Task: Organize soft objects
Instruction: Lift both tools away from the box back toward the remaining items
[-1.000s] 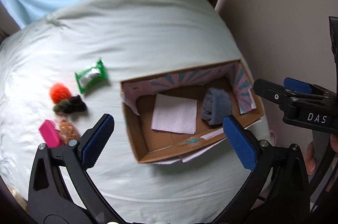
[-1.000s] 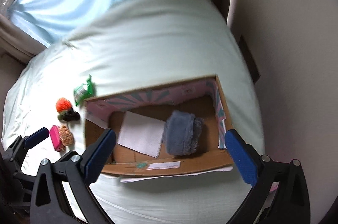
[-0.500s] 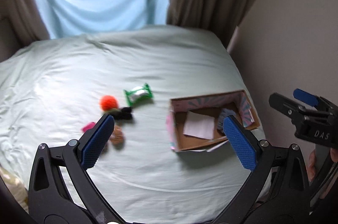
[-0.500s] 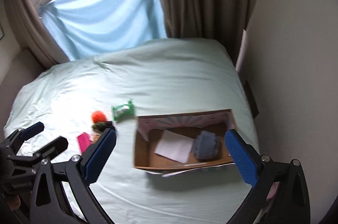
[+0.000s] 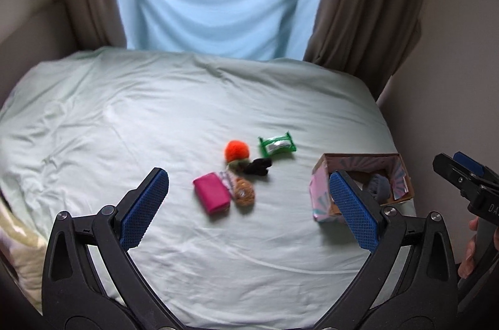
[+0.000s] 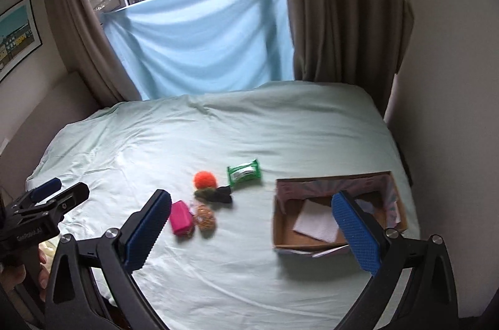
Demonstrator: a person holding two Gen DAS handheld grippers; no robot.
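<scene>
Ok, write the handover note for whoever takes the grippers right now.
Left gripper: open, empty, held above the bed.
Right gripper: open, empty.
Cardboard box at the bed's right edge holds a white cloth and a grey fluffy cloth.
Left on the sheet: pink pouch, brown mesh ball, orange pom-pom, dark fuzzy item, green packet.

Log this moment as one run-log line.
left gripper: open, empty | right gripper: open, empty | cardboard box: white cloth, grey cloth inside | pink pouch, orange pompom, green packet: on bed
</scene>
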